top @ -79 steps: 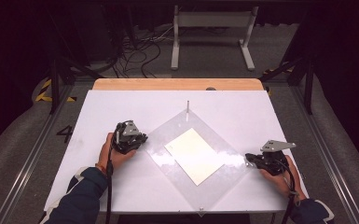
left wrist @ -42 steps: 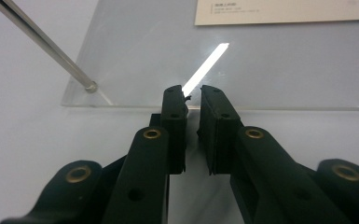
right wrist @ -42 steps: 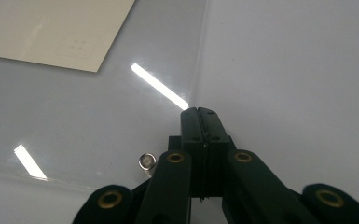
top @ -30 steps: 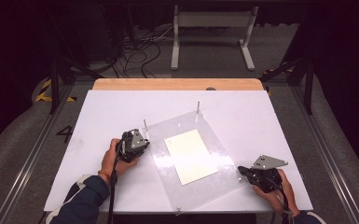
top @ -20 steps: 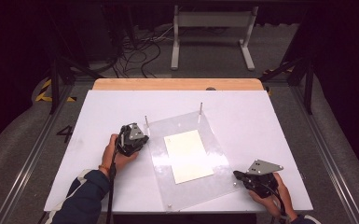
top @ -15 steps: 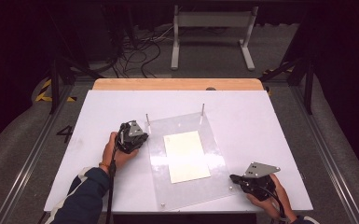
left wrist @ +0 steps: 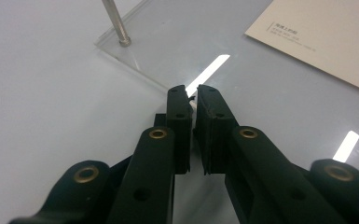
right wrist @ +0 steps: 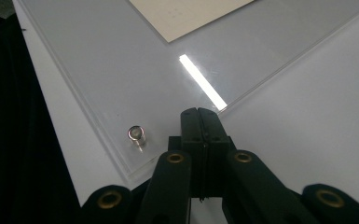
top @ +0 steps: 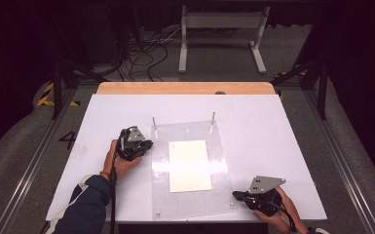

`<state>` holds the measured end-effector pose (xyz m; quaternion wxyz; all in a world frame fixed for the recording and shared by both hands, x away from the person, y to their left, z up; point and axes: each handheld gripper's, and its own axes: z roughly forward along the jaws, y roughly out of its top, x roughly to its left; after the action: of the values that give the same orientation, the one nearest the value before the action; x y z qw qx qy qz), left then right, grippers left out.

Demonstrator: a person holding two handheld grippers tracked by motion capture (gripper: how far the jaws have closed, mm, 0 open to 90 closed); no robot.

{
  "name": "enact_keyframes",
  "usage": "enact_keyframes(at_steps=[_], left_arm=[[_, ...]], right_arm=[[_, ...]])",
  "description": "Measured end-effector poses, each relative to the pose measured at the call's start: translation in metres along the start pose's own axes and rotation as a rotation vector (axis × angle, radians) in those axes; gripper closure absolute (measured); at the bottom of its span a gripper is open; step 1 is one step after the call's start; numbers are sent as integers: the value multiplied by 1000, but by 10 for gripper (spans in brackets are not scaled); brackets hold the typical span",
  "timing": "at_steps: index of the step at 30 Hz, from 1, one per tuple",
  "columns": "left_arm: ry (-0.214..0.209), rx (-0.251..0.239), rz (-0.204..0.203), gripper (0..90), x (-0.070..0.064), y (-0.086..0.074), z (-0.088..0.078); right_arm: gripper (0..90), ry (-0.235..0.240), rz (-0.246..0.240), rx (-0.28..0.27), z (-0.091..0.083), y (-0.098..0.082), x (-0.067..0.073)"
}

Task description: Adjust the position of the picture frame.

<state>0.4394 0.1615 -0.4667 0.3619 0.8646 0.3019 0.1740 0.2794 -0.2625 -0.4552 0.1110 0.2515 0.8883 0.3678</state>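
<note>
A clear acrylic plate [top: 221, 170] lies flat on the white table [top: 272, 126], nearly square to it. A cream paper sheet [top: 190, 165] rests on its middle. Two thin metal posts [top: 154, 121] [top: 213, 117] stand at its far corners. My left gripper [top: 146, 145] is at the plate's left edge, jaws almost together with a thin slit; its tips [left wrist: 191, 93] meet the plate edge [left wrist: 135, 70] below a post [left wrist: 114, 21]. My right gripper [top: 234, 195] is shut, with its tips [right wrist: 198, 112] against the plate's right edge near a small round fitting [right wrist: 135, 134].
A wooden strip [top: 185, 87] runs along the table's far edge. Beyond it on the floor are a white metal stand [top: 221, 29] and loose cables [top: 146, 48]. The right hand [top: 282, 214] sits close to the table's near edge.
The plate has turned clockwise from a diamond to nearly square with the table. The right gripper slid left and toward the near edge with its corner. The left gripper barely moved.
</note>
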Motion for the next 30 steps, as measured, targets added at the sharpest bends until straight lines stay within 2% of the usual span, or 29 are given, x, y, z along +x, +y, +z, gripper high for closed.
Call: enact_keyframes(at_steps=[4, 12, 17, 22, 30], left_arm=[[-17, -1, 7, 868, 1, 0, 0], [-51, -3, -3, 898, 5, 1, 2], [-54, -4, 7, 899, 5, 3, 3], [-62, -4, 18, 900, 4, 4, 4], [-60, -7, 27, 896, 4, 4, 5]], right_arm=[[900, 22, -12, 3, 0, 0, 1], [900, 83, -52, 8, 1, 1, 7], [900, 106, -70, 12, 1, 1, 11], [900, 122, -76, 9, 1, 1, 14], [898, 121, -78, 2, 1, 0, 14]])
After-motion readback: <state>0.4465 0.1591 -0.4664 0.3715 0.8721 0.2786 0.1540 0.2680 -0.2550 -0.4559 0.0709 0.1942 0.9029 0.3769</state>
